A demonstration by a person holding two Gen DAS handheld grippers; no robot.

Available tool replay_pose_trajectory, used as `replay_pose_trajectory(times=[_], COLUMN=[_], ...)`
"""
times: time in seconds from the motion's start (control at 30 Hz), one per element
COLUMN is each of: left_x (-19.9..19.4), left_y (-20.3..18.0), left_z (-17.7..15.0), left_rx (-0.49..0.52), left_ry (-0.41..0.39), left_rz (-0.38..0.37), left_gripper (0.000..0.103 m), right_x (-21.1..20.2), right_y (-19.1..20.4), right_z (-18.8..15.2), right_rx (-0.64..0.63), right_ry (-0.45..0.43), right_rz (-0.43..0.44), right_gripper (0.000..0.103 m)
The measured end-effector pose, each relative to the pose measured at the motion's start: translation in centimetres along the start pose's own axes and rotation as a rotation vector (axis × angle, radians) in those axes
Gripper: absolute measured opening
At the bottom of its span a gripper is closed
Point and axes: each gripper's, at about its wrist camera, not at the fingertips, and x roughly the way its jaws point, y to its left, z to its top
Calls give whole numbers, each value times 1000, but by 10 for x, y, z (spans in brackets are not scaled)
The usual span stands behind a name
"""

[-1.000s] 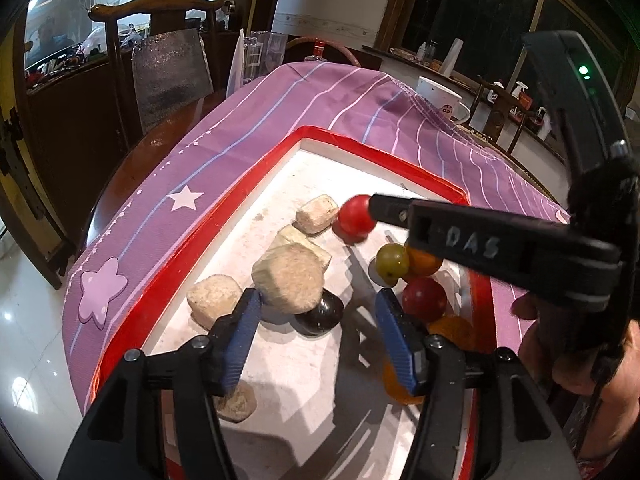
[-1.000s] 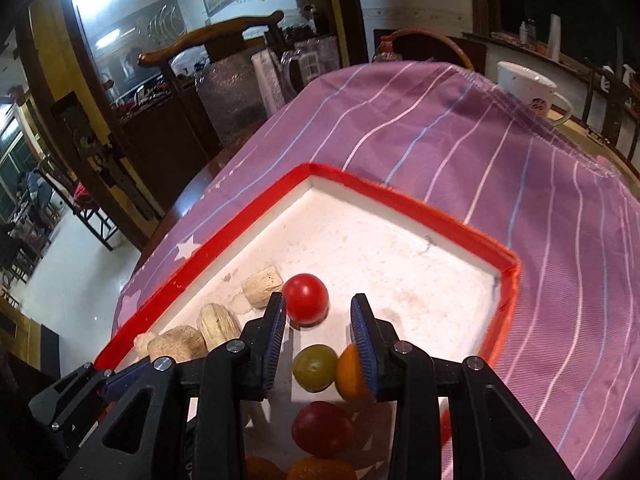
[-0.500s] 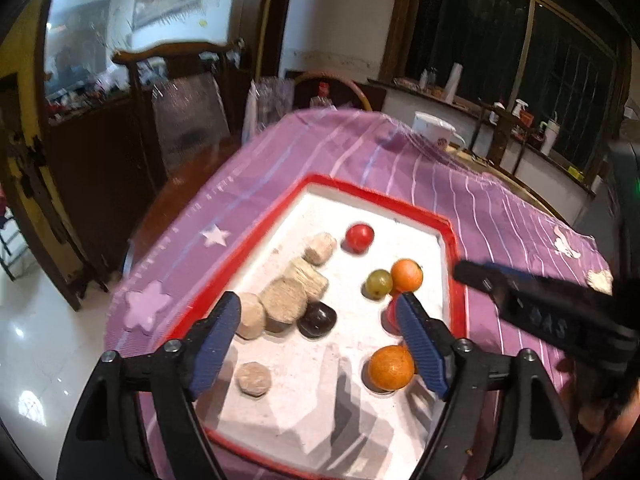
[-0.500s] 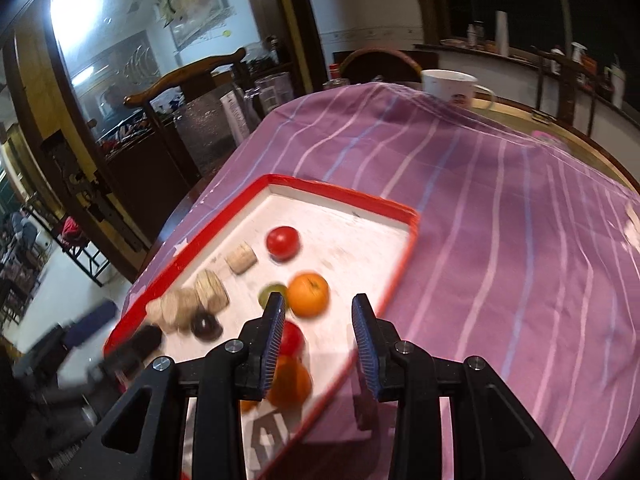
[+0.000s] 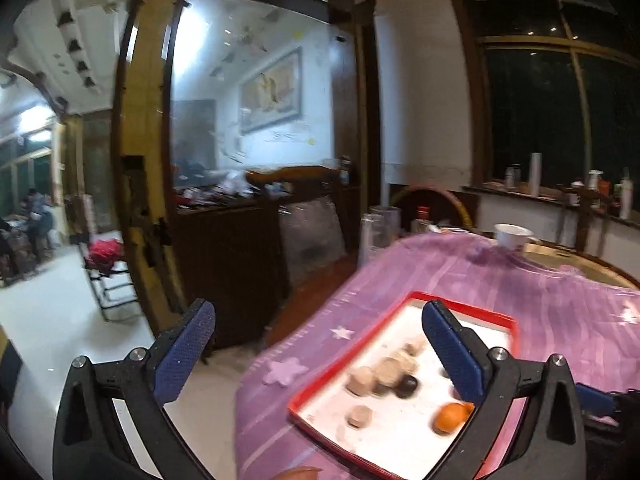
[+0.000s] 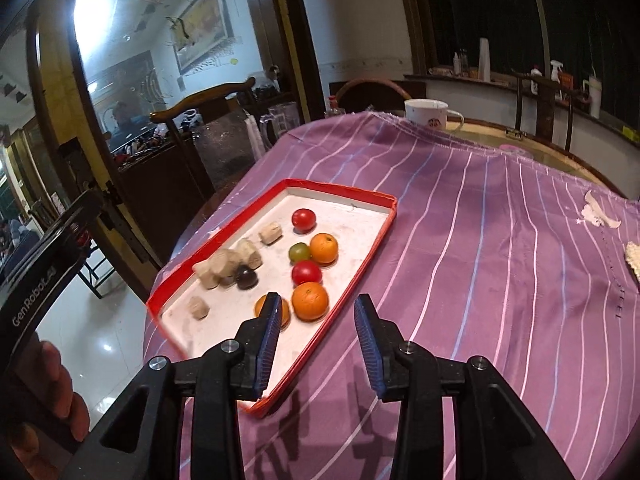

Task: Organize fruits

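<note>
Since a second ago we have pulled both grippers up and back from the tray, which now sits smaller and farther off in both views.

Left wrist view: left gripper [image 5: 316,340] is spread wide, nothing between the fingers. It looks past the table edge toward the room. The tray [image 5: 320,384] lies lower right on the purple cloth [image 5: 540,292], blurred; an orange [image 5: 450,418] and pale lumps [image 5: 384,372] show inside.

Right wrist view: right gripper [image 6: 316,336] is partly open and empty, hovering above the tray's near corner. Fruits sit in the tray's right half: two tomatoes [image 6: 303,220], a green fruit [image 6: 299,252], oranges. Pale lumps and a dark round thing [image 6: 246,277] sit left.

We judge the fruits light, round and smooth, so they can roll; tomatoes are soft. Grip across the middle, gently.
</note>
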Motion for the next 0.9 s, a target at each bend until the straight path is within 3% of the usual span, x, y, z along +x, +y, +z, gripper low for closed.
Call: replay_pose_trajectory(times=[0.4,0.9], left_x=[8,31], left_y=[-12,-22], left_z=[-8,-22], left_rx=[32,55], left_ry=[151,255], left_rz=[-133,-210], left_gripper=[103,103], right_x=[-12,7], right_y=[23,26], right_z=[-20,-24], right_rx=[-126,-127], right_ry=[-28,20], right_rz=[-94,-83], right_gripper=[47,49])
